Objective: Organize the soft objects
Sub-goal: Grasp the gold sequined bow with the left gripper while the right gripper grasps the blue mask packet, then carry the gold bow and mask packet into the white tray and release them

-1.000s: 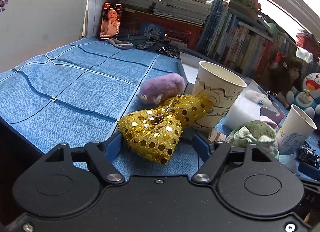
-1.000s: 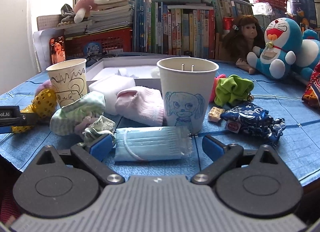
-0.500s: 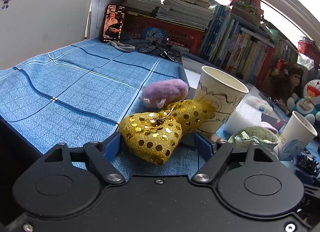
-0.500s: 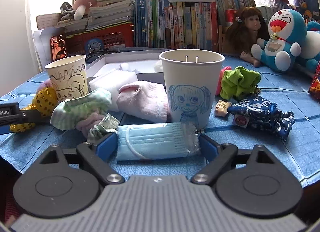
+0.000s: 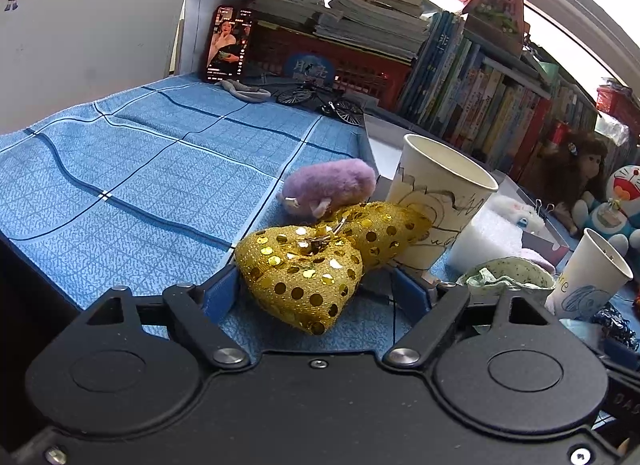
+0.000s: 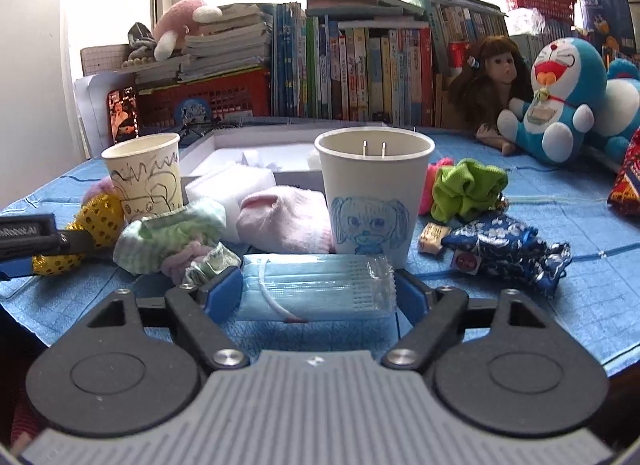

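My left gripper is open around a gold sequined heart pouch lying on the blue cloth; its left finger touches the pouch, the right finger stands apart. A second gold heart leans against a doodled paper cup. A purple fluffy toy lies behind. My right gripper is open with both fingers at the ends of a wrapped blue face mask. A pink sock, a green striped sock and a cup with a drawn dog sit just behind it.
A white open box stands behind the cups. A green scrunchie, a blue patterned pouch, a doll and a Doraemon plush are at the right. Books line the back. A phone leans at the far left.
Both grippers have moved slightly forward and lower. The right fingers have closed in toward the ends of the mask. The gold heart sits deeper between the left fingers.
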A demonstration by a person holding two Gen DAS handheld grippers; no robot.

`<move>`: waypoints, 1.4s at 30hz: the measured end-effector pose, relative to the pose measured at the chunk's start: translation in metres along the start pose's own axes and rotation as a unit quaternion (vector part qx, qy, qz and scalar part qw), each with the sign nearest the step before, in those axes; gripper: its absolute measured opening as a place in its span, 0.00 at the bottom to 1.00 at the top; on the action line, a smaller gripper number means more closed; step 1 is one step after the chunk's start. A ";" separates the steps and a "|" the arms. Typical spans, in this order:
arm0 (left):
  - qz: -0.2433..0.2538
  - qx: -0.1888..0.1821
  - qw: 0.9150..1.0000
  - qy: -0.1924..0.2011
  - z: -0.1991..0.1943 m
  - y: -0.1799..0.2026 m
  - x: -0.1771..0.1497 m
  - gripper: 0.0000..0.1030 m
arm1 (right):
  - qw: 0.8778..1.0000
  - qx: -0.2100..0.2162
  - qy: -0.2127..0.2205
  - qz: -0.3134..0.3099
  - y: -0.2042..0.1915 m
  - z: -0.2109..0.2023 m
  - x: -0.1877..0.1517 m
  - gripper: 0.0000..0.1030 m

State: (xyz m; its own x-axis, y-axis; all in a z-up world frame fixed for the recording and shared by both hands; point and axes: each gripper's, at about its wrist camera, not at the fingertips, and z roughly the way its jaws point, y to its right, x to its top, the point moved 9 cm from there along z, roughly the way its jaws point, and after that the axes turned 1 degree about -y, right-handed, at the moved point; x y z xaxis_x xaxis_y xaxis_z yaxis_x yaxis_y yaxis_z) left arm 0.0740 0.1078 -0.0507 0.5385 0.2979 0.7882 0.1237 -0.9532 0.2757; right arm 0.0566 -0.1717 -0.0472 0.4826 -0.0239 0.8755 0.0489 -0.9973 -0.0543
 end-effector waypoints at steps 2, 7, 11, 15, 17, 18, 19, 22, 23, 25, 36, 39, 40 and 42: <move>-0.003 0.000 1.000 0.002 0.000 0.000 0.001 0.78 | 1.000 0.000 0.005 -0.002 0.001 -0.002 0.003 0.80; -0.012 0.001 1.000 0.008 0.002 -0.004 0.006 0.78 | 1.000 -0.003 0.013 -0.004 0.004 -0.005 0.009 0.80; -0.011 0.007 1.000 0.008 0.003 -0.006 0.006 0.61 | 1.000 -0.006 0.018 -0.002 0.007 -0.007 0.012 0.80; 0.001 0.015 1.000 0.012 -0.002 -0.007 0.007 0.48 | 1.000 -0.003 0.022 -0.001 0.008 -0.011 0.015 0.79; 0.005 0.016 1.000 0.014 -0.005 -0.007 0.007 0.45 | 1.000 0.000 0.024 -0.001 0.008 -0.013 0.017 0.79; 0.008 0.016 1.000 0.015 -0.008 -0.007 0.008 0.45 | 1.000 0.000 0.026 0.000 0.008 -0.014 0.018 0.78; 0.011 0.016 1.000 0.017 -0.011 -0.006 0.009 0.45 | 1.000 0.001 0.028 0.000 0.008 -0.016 0.020 0.78; 0.020 0.013 0.999 0.029 -0.023 -0.003 0.016 0.45 | 0.999 0.004 0.036 0.000 0.010 -0.021 0.026 0.77; 0.022 0.012 0.999 0.036 -0.029 -0.003 0.019 0.45 | 0.999 0.005 0.039 0.001 0.010 -0.023 0.028 0.77; 0.024 0.014 0.998 0.050 -0.040 -0.003 0.027 0.45 | 0.999 0.009 0.046 0.004 0.012 -0.027 0.034 0.77; 0.031 0.015 0.994 0.108 -0.071 0.000 0.086 0.45 | 0.996 0.025 0.088 0.024 0.025 -0.046 0.072 0.77; 0.031 -0.002 0.994 0.109 -0.071 0.010 0.102 0.45 | 0.995 0.036 0.084 0.043 0.034 -0.043 0.084 0.77; 0.035 -0.009 0.993 0.109 -0.070 0.015 0.108 0.45 | 0.995 0.040 0.081 0.048 0.037 -0.041 0.087 0.77; 0.043 -0.018 0.993 0.107 -0.067 0.024 0.117 0.45 | 0.994 0.047 0.077 0.055 0.043 -0.037 0.096 0.77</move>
State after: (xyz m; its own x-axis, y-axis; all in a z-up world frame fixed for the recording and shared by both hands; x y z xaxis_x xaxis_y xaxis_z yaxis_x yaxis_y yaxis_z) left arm 0.0837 0.1235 0.0850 0.3554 0.2224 0.9079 0.0522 -0.9745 0.2183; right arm 0.0727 -0.2190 0.0527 0.3508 -0.1503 0.9243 0.0875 -0.9774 -0.1922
